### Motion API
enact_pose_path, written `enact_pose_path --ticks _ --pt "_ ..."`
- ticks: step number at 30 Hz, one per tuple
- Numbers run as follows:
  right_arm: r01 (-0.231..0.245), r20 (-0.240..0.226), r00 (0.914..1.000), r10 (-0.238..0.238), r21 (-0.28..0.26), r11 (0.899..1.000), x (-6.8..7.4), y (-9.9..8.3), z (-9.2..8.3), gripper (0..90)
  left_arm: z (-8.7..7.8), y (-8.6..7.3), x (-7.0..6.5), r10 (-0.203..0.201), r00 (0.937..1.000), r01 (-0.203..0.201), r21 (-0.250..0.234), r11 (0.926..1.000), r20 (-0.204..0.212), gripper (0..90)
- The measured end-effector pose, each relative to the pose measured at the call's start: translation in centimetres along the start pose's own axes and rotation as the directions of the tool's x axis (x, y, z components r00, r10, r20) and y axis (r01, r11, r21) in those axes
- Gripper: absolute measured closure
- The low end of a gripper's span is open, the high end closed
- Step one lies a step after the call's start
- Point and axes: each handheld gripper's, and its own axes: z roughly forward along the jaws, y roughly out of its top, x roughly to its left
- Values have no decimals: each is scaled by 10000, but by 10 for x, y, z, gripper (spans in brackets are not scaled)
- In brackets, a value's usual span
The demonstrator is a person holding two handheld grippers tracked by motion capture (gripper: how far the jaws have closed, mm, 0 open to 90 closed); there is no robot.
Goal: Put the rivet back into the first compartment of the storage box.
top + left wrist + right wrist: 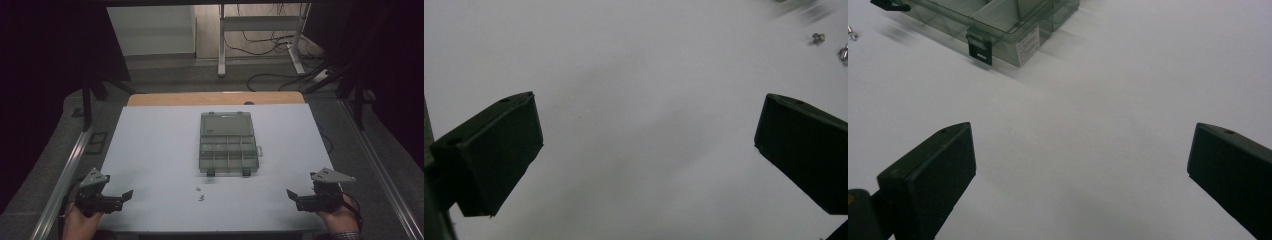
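Box: clear plastic compartment box [228,144] lies at table centre, lid open and laid flat toward 12 o'clock, divided tray toward 6.
Box axis: long axis of the opened box runs 12–6 in the high view; the two dark latches [210,172] sit on the 6 o'clock edge, facing the person. Square to the table, no skew that I can see.
Compartments: look empty from above (too small and dim to be sure).
Small parts: two or three tiny metal bits [200,193] on the white table [150,150], just off the box's 6 o'clock edge, slightly toward 7. Apart from the box, not touching it. They also show at 1–2 o'clock in the left gripper view [818,37].
Left gripper: [125,195] at 8 o'clock of the box, well apart, jaws wide, nothing between them, bare table under the pads [499,150].
Right gripper: [291,194] at 4 o'clock of the box, well apart, jaws spread wide, empty. Box corner and one latch [980,51] sit at 11 o'clock in the right gripper view.
Progress: my read is the very start. Lid is already open; the loose bits aren't in the tray, and nothing is picked up.
Left to do: likely grab each bit, drop it into a compartment, then close and latch the lid (a guess from the layout).
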Motion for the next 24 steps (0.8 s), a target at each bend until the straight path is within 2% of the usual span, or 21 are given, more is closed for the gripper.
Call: enact_pose_path --ticks 10,12,18,24 --pt "51 12 10000 -51 126 9999 -1 0 3 0 -1 -1 1 -79 9997 82 -118 9999 226 0" --pt "196 37 9998 -197 170 9997 0 0 3 0 -1 -1 1 -34 9997 36 -99 9999 251 0" --pt "203 66 9998 -205 241 9995 0 -1 4 0 0 0 0 179 9995 -180 18 9998 269 0" --pt "290 93 9995 -293 362 9989 0 -1 5 0 -5 7 5 -151 9994 144 211 9997 309 0"
